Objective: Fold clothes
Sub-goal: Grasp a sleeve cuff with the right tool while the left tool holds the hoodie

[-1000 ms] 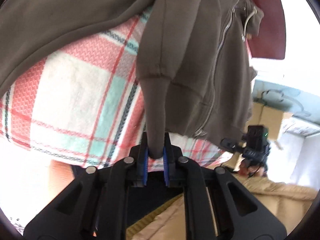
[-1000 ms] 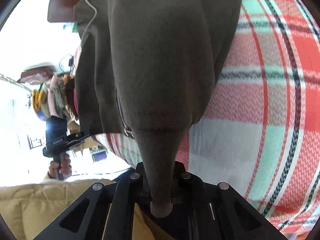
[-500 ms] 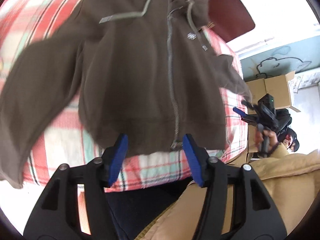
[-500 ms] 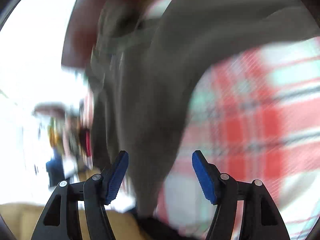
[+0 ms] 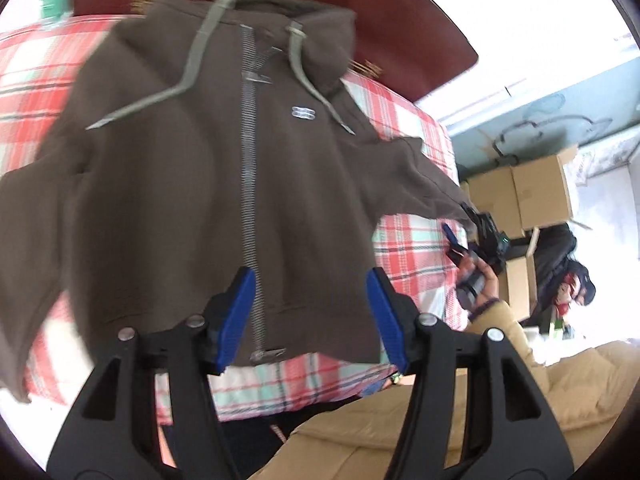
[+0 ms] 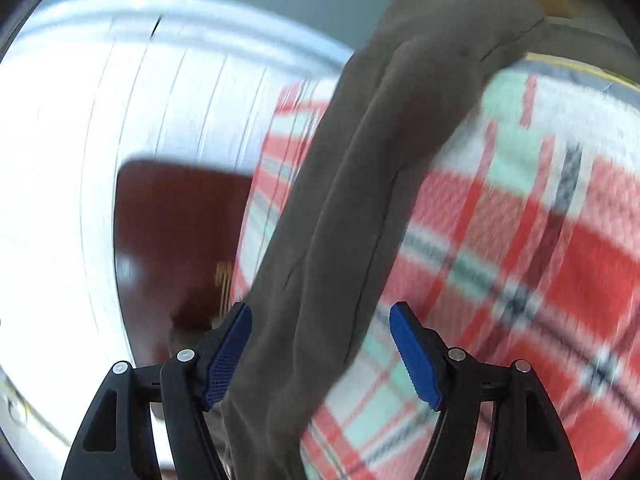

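Observation:
A brown zip hoodie lies front up on the red, white and green plaid blanket, hood toward the dark wooden headboard, sleeves spread to both sides. My left gripper is open above the hoodie's hem, blue pads either side of the zipper end. My right gripper is open, and a brown sleeve runs between its blue fingers without being pinched. The right gripper also shows in the left wrist view, by the right sleeve's cuff.
Cardboard boxes stand beyond the bed at the right. A tan padded jacket fills the bottom of the left view. The blanket spreads right of the sleeve, with the headboard to its left.
Both grippers were shut on the hoodie's cuffs a second ago. Both opened and let go. The hoodie now lies spread flat, and both cameras have pulled back.

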Tool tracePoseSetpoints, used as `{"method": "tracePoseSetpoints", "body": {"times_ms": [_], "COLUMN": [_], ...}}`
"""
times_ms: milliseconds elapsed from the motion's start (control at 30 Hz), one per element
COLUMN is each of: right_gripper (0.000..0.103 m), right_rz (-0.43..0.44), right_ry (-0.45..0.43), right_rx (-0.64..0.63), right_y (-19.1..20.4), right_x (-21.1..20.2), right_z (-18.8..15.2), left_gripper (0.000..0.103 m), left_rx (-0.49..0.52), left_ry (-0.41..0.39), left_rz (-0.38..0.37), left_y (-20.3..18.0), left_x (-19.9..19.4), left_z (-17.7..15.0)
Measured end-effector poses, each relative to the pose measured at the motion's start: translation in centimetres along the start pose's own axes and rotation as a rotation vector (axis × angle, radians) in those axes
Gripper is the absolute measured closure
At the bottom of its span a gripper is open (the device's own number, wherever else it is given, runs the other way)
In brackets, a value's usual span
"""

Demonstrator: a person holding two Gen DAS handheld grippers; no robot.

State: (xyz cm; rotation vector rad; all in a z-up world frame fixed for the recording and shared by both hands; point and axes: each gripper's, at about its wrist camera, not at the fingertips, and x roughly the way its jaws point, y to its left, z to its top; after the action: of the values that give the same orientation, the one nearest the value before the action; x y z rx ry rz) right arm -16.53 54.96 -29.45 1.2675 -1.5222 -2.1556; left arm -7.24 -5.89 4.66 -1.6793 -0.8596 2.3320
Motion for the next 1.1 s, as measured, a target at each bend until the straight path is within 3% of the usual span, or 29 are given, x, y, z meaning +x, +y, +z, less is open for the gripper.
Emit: {"method": "tracePoseSetpoints", "body": {"times_ms": [267, 333, 500, 600, 700, 900, 1100], "right_gripper": [0.031, 0.036, 0.077, 0.092, 0.097, 0.097, 0.097], "right_rz": [0.071, 0.093, 0.143, 0.131, 0.135, 0.181, 0.212], "right_ry": [-0.133, -0.164, -0.193, -0.172, -0.168, -0.192, -0.207], "right_rx": [0.037, 0.059, 0.157, 0.096, 0.012, -0.183, -0.375], "right_y": [-0.6, -0.8, -3.0, -2.9, -1.5, 5.1, 12.1], "right_x": [1.7, 1.9, 2.0, 1.8, 0.9, -2.0, -4.7], "right_z": [4.1, 4.7, 5.7, 6.0, 6.4, 6.7, 6.6], "left_gripper": [0.043, 0.043, 0.043, 0.043, 0.044, 0.044, 0.043], "left_rx": [0.170, 0.197, 0.216, 0.211, 0.239, 0.235, 0.202], "left_ry": [0.121, 0.153, 0.225, 0.238, 0.228, 0.177, 0.140], "left_rz": [-0.057, -0.063, -0.082, -0.067, -0.037, -0.021, -0.089], "left_y": [-5.9, -7.0, -8.0, -8.0, -8.3, -8.7, -10.3], "left_x": [8.2, 10.1, 14.1, 15.6, 16.9, 20.3, 23.4], "left_z": [3.2, 3.6, 4.4, 5.1, 6.0, 9.2, 11.8]}}
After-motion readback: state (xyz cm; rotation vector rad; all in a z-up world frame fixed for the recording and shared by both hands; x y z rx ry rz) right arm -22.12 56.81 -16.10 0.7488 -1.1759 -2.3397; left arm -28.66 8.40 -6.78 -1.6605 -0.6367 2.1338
